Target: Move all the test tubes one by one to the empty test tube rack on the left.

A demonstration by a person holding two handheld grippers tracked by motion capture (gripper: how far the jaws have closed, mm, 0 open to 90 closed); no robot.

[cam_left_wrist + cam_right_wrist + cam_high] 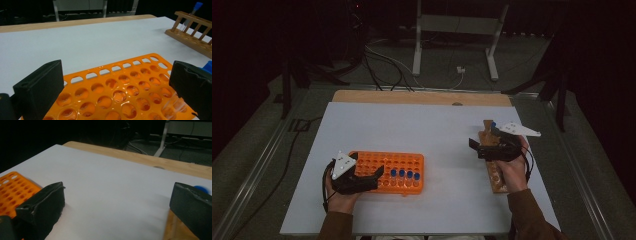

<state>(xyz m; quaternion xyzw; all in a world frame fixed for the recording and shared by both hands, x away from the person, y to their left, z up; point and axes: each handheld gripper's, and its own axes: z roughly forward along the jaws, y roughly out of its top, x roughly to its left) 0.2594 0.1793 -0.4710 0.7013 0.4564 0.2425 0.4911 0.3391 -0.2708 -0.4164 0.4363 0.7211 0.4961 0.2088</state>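
Left gripper (pixel 379 172): you are holding it over the left half of the orange rack (pixel 404 162); the jaws are standing wide apart with nothing clamped between them.
Right gripper (pixel 477 145): you are keeping it above the wooden rack (pixel 496 181); the jaws are gaping, gripping nothing.
Orange rack: it is lying on the white table (pixel 432 125) near your left hand (pixel 343 197).
Blue-capped tubes (pixel 402 173): four are sitting in a row in the orange rack's right part.
Wooden rack: it is carrying one blue-capped tube (pixel 193 10) at its far end.

Left hand-held gripper (pixel 379 172), right hand-held gripper (pixel 473 145): jaws wide.
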